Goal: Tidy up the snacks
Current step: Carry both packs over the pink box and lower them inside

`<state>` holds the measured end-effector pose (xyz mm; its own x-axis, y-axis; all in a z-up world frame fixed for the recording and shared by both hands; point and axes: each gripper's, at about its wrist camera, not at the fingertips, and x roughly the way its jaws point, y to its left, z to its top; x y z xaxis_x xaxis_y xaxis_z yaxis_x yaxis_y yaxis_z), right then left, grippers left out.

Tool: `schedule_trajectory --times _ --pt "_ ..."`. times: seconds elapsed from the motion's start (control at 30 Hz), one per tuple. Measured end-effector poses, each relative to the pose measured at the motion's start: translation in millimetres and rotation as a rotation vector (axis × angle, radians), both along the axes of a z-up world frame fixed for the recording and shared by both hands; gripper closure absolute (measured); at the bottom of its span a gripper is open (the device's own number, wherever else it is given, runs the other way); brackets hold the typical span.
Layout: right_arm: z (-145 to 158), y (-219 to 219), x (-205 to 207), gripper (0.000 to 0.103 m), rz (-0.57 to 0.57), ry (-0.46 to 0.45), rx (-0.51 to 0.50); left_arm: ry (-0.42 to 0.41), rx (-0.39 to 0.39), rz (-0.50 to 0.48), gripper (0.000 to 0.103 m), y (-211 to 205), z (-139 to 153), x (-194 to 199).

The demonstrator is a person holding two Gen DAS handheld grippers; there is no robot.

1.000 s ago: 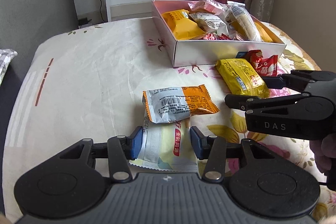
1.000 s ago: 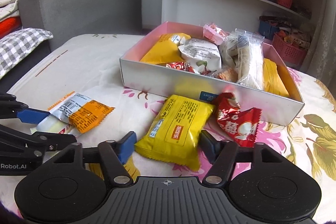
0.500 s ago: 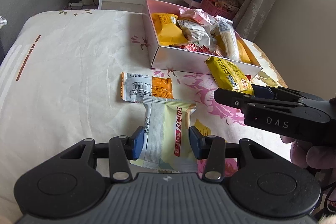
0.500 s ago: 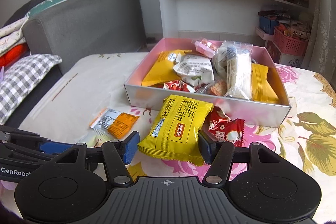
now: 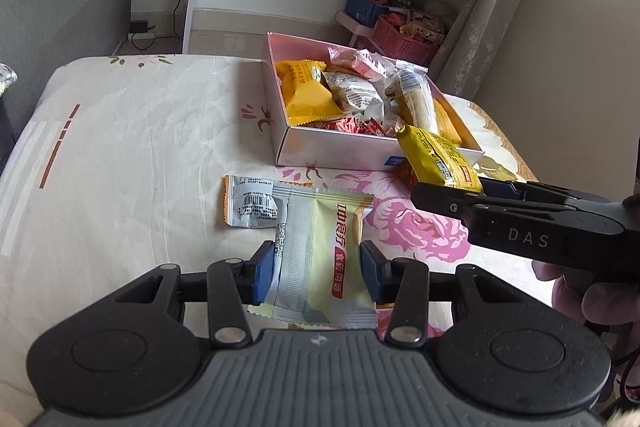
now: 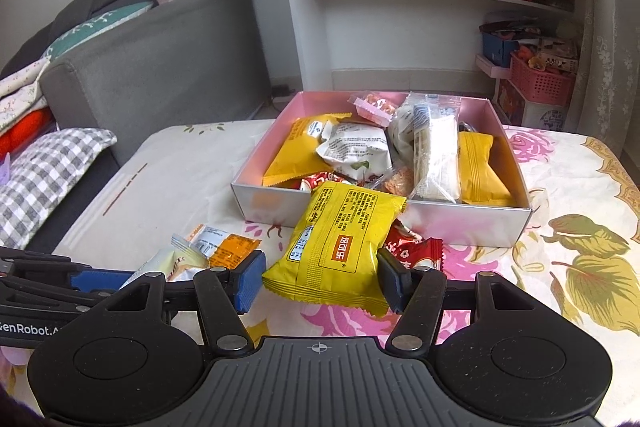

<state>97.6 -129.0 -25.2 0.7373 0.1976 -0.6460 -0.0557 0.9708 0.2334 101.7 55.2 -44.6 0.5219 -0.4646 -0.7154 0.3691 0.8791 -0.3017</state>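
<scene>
The left gripper (image 5: 316,269) clamps a pale yellow-green foil snack packet (image 5: 324,259) and the right gripper (image 6: 320,277) a crinkled yellow foil snack bag (image 6: 340,239), both lifted before the open pink cardboard box (image 6: 440,223) on the floral-clothed table (image 6: 560,267).

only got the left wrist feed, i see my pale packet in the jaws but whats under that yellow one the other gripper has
Observer: A red packet lies on the cloth right behind the yellow packet, partly hidden by it.
Operator: is the right one actually gripping
Observer: Yes, the right gripper has both blue pads against the yellow packet's sides, and the packet is lifted in front of the box.
Operator: any room left in there
Observer: The right wrist view shows bare pink floor in the box's far left corner; the rest is piled with snacks.
</scene>
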Motion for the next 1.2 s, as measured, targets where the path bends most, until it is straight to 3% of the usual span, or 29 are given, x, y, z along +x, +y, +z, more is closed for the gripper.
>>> schedule_trajectory --times 0.83,1.2 --pt "23 -56 21 0.043 -0.156 -0.065 0.137 -0.105 -0.070 0.143 0.061 -39 21 49" --pt "15 -67 27 0.043 -0.161 -0.066 0.131 -0.173 -0.019 0.180 0.061 -60 14 77"
